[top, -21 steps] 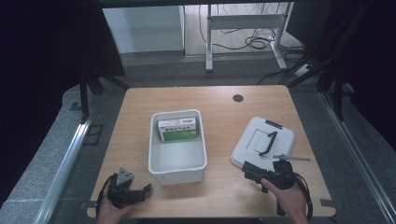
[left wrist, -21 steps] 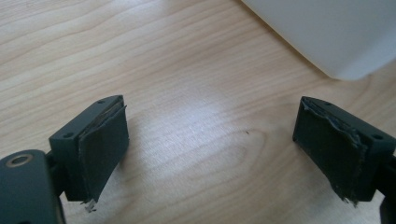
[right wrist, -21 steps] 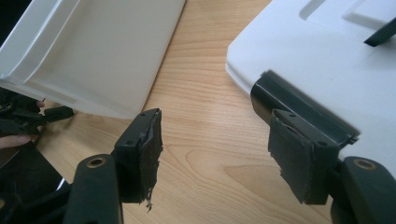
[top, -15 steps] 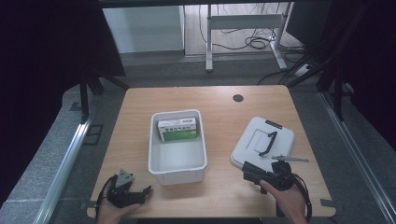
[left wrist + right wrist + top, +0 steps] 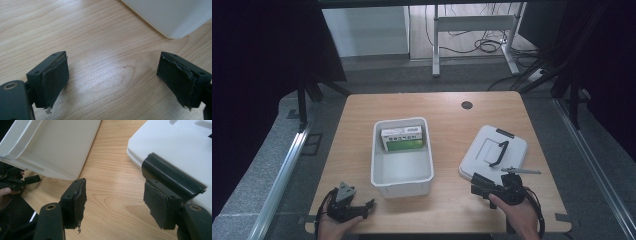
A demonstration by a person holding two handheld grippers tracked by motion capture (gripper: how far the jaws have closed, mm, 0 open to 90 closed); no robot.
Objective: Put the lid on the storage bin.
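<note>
Table [image 5: 362,125] of light wood filled the middle of the high view, with a small dark round spot [image 5: 467,105] near its 1 o'clock edge. White bin [image 5: 402,177] sat open at table centre, long side running 12 to 6. Green and white box [image 5: 401,139] lay flat inside the bin, against the 12 o'clock wall. White lid [image 5: 479,157] with a black handle [image 5: 498,153] lay flat at 3 o'clock of the bin, well apart from it, tilted a bit; a black clip [image 5: 172,178] on its near edge showed in the right gripper view.

Right gripper [image 5: 478,184] was held in a hand [image 5: 519,217] at about 5 o'clock, just beside the lid's near corner, over bare wood. In its own view the right gripper [image 5: 116,202] had jaws wide apart, nothing between them, lid edge at 1 o'clock and bin wall at 11 o'clock.

Left gripper [image 5: 364,206] was held in the other hand [image 5: 334,227] at 7 o'clock, near the bin's front corner, not touching it. In its own view the left gripper [image 5: 113,82] had jaws spread wide, holding nothing, bare wood between them, bin corner at 1 o'clock.
</note>
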